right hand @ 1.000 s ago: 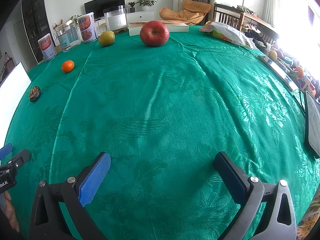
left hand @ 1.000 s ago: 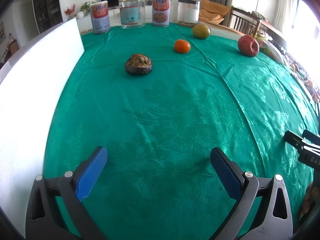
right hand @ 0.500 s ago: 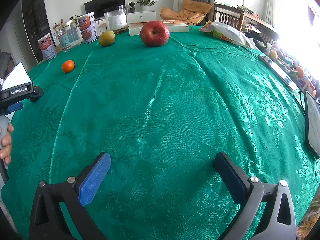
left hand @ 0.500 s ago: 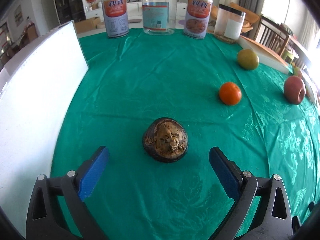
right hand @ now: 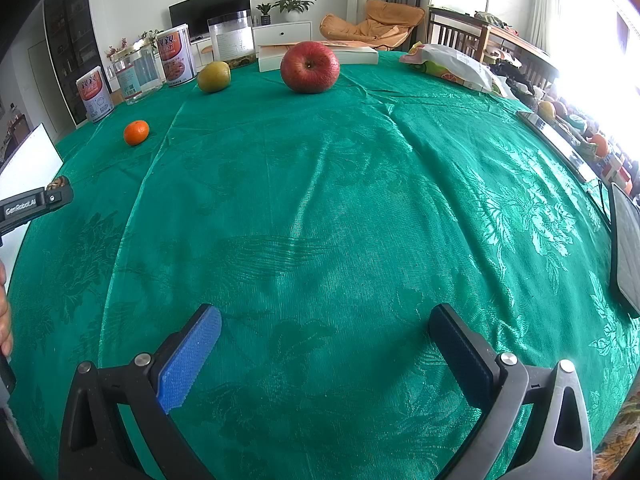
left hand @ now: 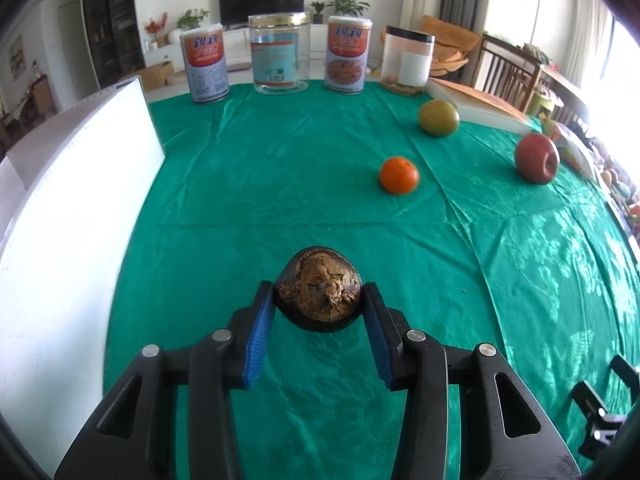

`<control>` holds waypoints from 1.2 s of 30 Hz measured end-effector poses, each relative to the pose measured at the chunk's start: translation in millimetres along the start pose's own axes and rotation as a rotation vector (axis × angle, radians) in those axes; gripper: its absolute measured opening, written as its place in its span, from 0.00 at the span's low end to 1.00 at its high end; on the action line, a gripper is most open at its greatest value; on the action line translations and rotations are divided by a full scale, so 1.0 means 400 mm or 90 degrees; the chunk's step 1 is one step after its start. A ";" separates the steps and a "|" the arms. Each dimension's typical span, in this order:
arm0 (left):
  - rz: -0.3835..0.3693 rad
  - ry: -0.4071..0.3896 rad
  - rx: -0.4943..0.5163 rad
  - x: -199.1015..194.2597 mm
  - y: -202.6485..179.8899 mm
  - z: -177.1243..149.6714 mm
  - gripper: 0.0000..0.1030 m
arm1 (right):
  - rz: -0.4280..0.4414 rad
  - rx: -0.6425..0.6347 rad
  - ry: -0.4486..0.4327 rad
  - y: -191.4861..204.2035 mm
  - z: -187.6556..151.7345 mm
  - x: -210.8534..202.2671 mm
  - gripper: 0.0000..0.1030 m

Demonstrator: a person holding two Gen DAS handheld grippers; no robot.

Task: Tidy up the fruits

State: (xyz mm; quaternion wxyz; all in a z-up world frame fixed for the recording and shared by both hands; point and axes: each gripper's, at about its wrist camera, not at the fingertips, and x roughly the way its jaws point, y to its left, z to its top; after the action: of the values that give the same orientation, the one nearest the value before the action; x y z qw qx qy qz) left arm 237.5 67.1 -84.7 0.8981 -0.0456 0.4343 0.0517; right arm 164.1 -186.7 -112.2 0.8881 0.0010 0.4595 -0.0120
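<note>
Left gripper [left hand: 319, 300] has just closed on the dark brown fruit [left hand: 318, 292].

A dark, cracked brown fruit [left hand: 318, 294] sits on the green tabletop [left hand: 280, 184], squeezed between blue pads. Beyond it lie a small orange tangerine [left hand: 399, 175], a yellow-green fruit [left hand: 438, 117] and a red apple [left hand: 537, 157], well apart.
</note>
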 end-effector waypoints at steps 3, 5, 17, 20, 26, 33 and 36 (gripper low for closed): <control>-0.021 0.016 0.001 -0.047 0.000 -0.048 0.44 | 0.000 0.000 0.000 0.000 0.000 0.000 1.00; -0.031 0.032 0.005 -0.067 0.000 -0.082 0.44 | 0.000 0.000 0.000 0.000 0.000 0.000 1.00; -0.003 0.019 0.028 -0.101 0.002 -0.195 0.50 | 0.000 0.000 0.000 0.000 -0.001 0.000 1.00; 0.016 0.016 0.033 -0.095 -0.001 -0.202 0.78 | 0.000 0.000 0.000 0.000 -0.001 0.000 1.00; 0.029 0.018 0.008 -0.083 0.023 -0.210 0.96 | 0.000 0.000 0.000 0.002 -0.002 0.000 1.00; 0.032 0.022 0.005 -0.079 0.025 -0.209 1.00 | 0.000 0.000 0.000 0.002 -0.002 0.000 1.00; 0.031 0.022 0.005 -0.080 0.023 -0.211 1.00 | 0.000 0.000 0.000 0.002 -0.002 0.000 1.00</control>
State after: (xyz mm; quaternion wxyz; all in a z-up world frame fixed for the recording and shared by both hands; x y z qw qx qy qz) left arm 151.2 64.0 -112.1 0.8890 -0.0325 0.4511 0.0713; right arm 163.5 -185.9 -112.8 0.8881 0.0009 0.4595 -0.0115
